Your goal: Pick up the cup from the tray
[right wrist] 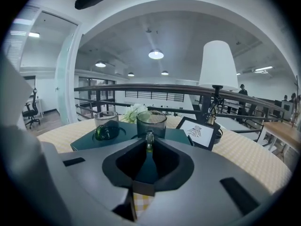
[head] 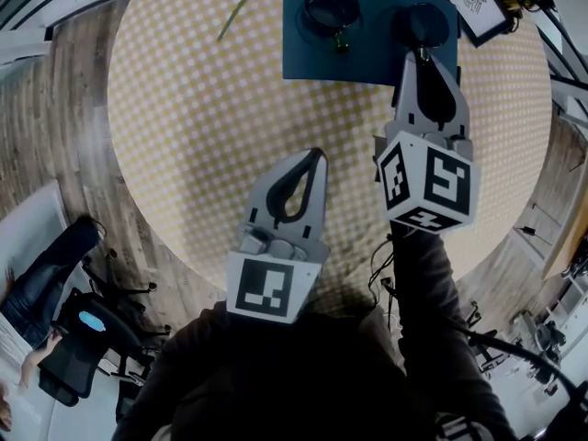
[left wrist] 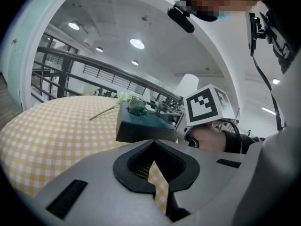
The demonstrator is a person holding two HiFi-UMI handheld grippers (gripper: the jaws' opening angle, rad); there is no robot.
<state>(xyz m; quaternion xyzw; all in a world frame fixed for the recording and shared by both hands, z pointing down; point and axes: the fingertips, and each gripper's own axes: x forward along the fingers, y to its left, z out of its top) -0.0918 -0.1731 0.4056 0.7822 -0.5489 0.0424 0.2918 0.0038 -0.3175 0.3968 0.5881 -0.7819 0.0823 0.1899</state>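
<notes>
The right gripper [right wrist: 149,135] has its grey jaws drawn close together. Between their tips sits the small glass handle of the cup [right wrist: 151,121], and they appear to pinch it. Behind the tips, the dark rubber lining of the jaws leaves a drop-shaped hole through which the tray shows. The cup is round, of smoky transparent glass, and it stands upright on the right part of the tray [right wrist: 84,142]. The tray is flat, rectangular and dark blue-green, with a matt surface.

A second cup [right wrist: 106,125] of clear glass stands on the left part of the same tray, apart from the first one. Its handle is green and points to the near side. Just beside the tray on the right there is a small black picture frame [right wrist: 197,132] with a white sheet in it. Behind it stands a lamp [right wrist: 217,65] with a white cone shade. White flowers [right wrist: 134,111] lie behind the tray.

The left gripper [head: 317,152] is lower in the head view, over the bare part of the round table [head: 211,136], well apart from the tray. Its jaws are pressed together with nothing between them. The table has a cloth in small yellow and white squares. Nothing stands between the right gripper and the cup.
</notes>
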